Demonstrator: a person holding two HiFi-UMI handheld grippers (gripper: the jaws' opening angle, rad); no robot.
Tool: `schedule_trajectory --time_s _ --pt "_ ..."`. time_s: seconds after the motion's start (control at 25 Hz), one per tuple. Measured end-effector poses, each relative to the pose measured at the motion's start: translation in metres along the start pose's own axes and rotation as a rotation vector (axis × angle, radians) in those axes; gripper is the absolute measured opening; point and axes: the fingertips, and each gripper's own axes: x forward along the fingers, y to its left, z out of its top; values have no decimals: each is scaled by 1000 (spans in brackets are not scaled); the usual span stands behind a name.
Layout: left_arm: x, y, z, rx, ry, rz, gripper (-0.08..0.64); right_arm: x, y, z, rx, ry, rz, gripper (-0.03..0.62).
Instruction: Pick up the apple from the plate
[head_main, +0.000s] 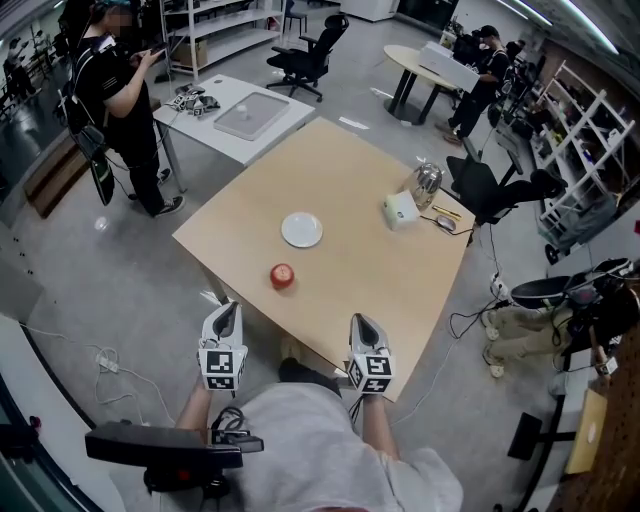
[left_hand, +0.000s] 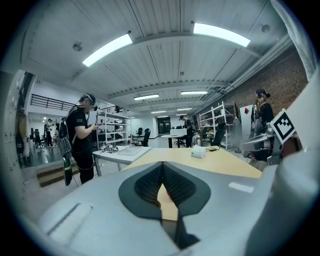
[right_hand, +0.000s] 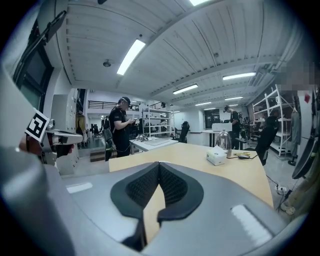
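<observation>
one apple (head_main: 282, 276), one plate (head_main: 302, 230), one white box (head_main: 400, 210), one metal kettle (head_main: 428, 183), one table (head_main: 350, 170)

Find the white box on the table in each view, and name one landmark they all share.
Head view: white box right of centre, near the table's far right edge.
Left gripper view: white box just right of centre, far across the table.
Right gripper view: white box right of centre, on the tabletop.
Shared landmark: the kettle standing close beside it.
</observation>
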Motion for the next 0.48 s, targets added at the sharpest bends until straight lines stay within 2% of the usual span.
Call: schedule_trajectory --time_s 0.48 --pt "5 -2 0 2 2 -2 20 3 -3 -2 1 8 -3 6"
